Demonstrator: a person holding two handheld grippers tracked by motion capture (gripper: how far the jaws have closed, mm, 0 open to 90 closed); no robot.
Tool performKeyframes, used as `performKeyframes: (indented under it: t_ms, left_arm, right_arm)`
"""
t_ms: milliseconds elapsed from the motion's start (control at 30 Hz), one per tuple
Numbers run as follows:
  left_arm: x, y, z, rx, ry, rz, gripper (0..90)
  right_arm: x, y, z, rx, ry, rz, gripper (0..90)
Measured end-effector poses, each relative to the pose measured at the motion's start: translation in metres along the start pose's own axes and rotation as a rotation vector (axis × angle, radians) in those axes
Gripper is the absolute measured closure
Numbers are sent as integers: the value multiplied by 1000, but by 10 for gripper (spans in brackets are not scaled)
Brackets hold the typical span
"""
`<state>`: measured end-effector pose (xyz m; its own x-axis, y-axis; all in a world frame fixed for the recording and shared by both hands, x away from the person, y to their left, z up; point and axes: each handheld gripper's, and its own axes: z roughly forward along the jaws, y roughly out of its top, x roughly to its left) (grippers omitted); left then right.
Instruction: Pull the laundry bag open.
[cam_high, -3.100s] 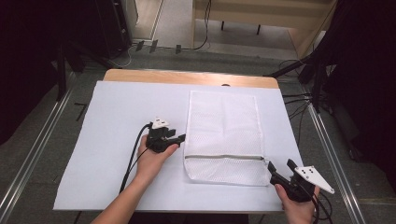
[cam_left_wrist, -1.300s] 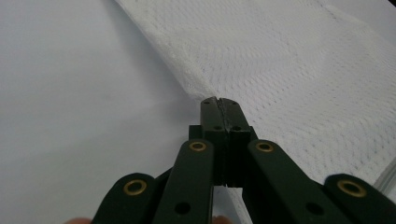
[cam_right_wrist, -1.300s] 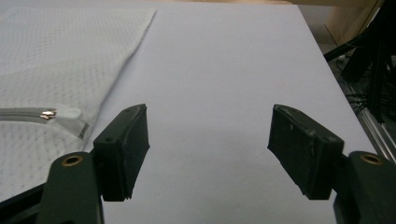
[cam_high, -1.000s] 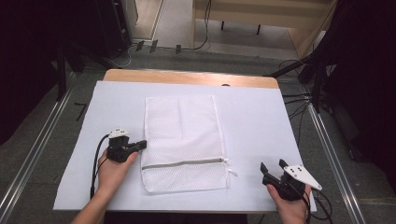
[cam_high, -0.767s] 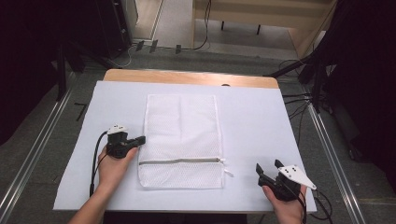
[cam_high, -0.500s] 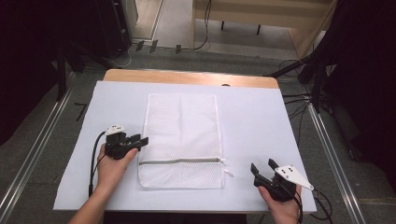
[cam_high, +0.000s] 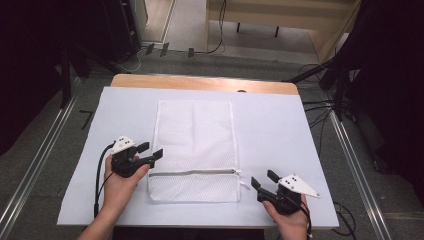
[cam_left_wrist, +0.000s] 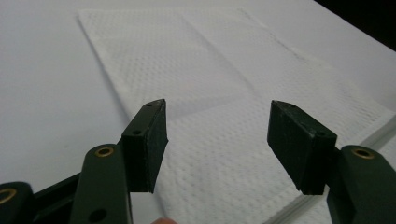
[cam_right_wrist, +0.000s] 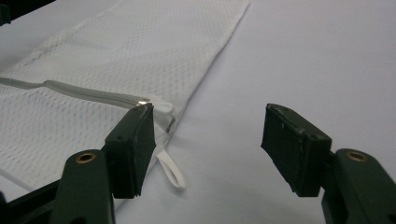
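A wooden table covered by a pale lavender-white sheet carries a flat, rectangular white mesh laundry bag lying at its middle, long side running near to far, with a grey zipper crossing it close to the near end. The zipper looks closed, its small metal slider at the bag's right edge with a white loop pull tab trailing onto the sheet.

The left gripper sits at the bag's left edge near the zipper, jaws apart and empty, straddling the mesh border. The right gripper hovers just right of the near right corner, jaws also apart and empty, aimed toward the slider and tab.

The likely trouble lies in the small parts. The tab is thin and limp and lies flat, so the right jaws could close on bare sheet or pinch the cover cloth with it. If the left gripper catches only one mesh layer, or none, the light bag would probably slide or bunch when the slider is pulled, and the zipper could jam on gathered mesh.
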<state>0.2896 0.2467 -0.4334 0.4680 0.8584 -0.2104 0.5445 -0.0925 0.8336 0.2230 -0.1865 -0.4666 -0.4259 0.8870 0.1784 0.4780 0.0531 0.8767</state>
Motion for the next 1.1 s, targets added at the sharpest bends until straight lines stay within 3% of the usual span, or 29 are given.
performKeyframes:
  t_ms: [67, 267, 400, 533, 800, 1000, 1100]
  left_arm:
    - [-6, 0, 0, -2, -28, -2, 412]
    - [-25, -1, 4, 23, -85, 42, 485]
    - [-38, -2, 8, 35, -123, 66, 535]
    - [-51, -5, 13, 51, -164, 83, 595]
    - [-69, -11, 26, 98, -206, 124, 642]
    - [-75, -11, 28, 99, -219, 128, 645]
    - [-78, -12, 31, 106, -230, 133, 645]
  right_arm:
    - [4, 0, 4, 10, 4, -10, 357]
    - [16, 1, 14, 39, 31, -23, 323]
    - [19, 0, 19, 75, 60, -22, 362]
    - [20, 0, 23, 101, 77, -14, 342]
    - [29, -2, 40, 149, 115, -39, 354]
    - [40, -4, 52, 215, 81, -67, 374]
    - [39, -4, 53, 221, 68, -64, 470]
